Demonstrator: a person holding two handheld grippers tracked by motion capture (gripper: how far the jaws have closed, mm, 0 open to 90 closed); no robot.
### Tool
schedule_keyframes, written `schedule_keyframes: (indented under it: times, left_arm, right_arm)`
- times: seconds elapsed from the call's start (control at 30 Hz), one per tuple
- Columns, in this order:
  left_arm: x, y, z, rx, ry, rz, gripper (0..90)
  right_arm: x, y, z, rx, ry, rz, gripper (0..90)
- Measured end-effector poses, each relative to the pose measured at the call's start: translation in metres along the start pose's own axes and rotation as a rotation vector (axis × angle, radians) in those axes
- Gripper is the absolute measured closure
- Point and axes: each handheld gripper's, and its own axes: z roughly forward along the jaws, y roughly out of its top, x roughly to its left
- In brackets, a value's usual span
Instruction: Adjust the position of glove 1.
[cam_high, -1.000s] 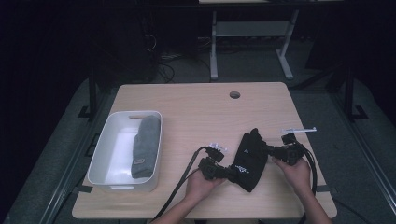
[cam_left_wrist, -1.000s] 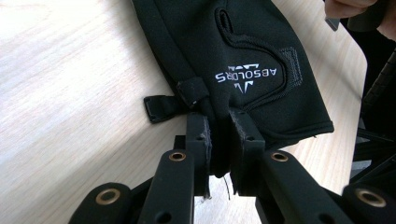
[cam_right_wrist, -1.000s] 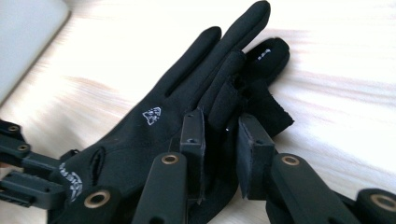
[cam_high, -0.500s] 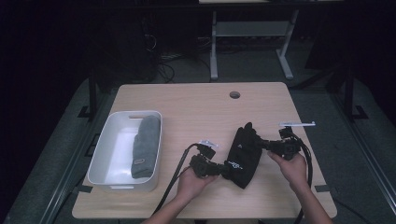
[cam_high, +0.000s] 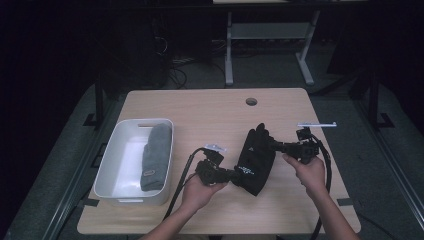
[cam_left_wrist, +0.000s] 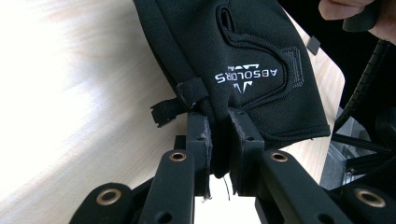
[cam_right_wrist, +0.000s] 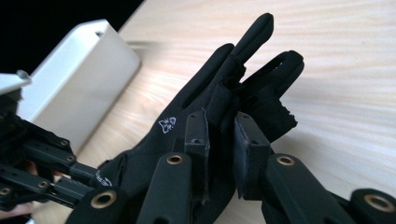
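A black glove (cam_high: 255, 160) with white lettering hangs between my two grippers, just above the wooden table (cam_high: 210, 115). The left gripper (cam_high: 235, 176) is shut on the glove's cuff edge (cam_left_wrist: 219, 116), near a small tab. The right gripper (cam_high: 277, 146) is shut on the glove's finger end (cam_right_wrist: 224, 107), with the fingers sticking out past the jaws. In the left gripper view the glove (cam_left_wrist: 243, 60) spreads out above the jaws. In the right gripper view the left gripper (cam_right_wrist: 42, 172) shows at the lower left.
A white bin (cam_high: 112, 165) stands at the table's left and holds a grey glove (cam_high: 155, 155). The bin (cam_right_wrist: 74, 79) shows beyond the black glove. A thin white strip (cam_high: 317, 124) lies at the right edge. A round hole (cam_high: 251, 101) sits near the far edge.
Both hands have risen with the black glove held between them and drifted slightly left and away from the front edge. The grips have not changed.
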Motion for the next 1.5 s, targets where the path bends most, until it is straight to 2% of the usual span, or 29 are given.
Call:
schedule_keyframes:
  times: [0.2,0.73,0.93,1.1,1.17,1.5]
  left_arm:
    - [0.0,0.002,-0.008,-0.012,0.006,0.005,80.0]
    - [0.003,0.008,-0.031,-0.046,0.019,0.0,80.0]
    - [0.004,0.01,-0.042,-0.061,0.023,0.01,80.0]
    - [0.007,0.011,-0.053,-0.074,0.034,0.009,80.0]
    - [0.007,0.01,-0.057,-0.074,0.05,0.022,80.0]
    - [0.011,0.009,-0.079,-0.108,0.048,0.008,80.0]
  right_arm:
    - [0.005,0.006,0.002,0.004,-0.003,-0.008,77.7]
    - [0.019,0.023,0.008,-0.006,0.035,-0.013,77.8]
    - [0.025,0.031,0.01,-0.006,0.047,-0.013,77.9]
    - [0.032,0.037,0.013,-0.007,0.066,-0.011,77.9]
    - [0.034,0.039,0.015,-0.011,0.077,-0.01,77.9]
    - [0.051,0.052,0.023,0.0,0.096,-0.037,77.9]
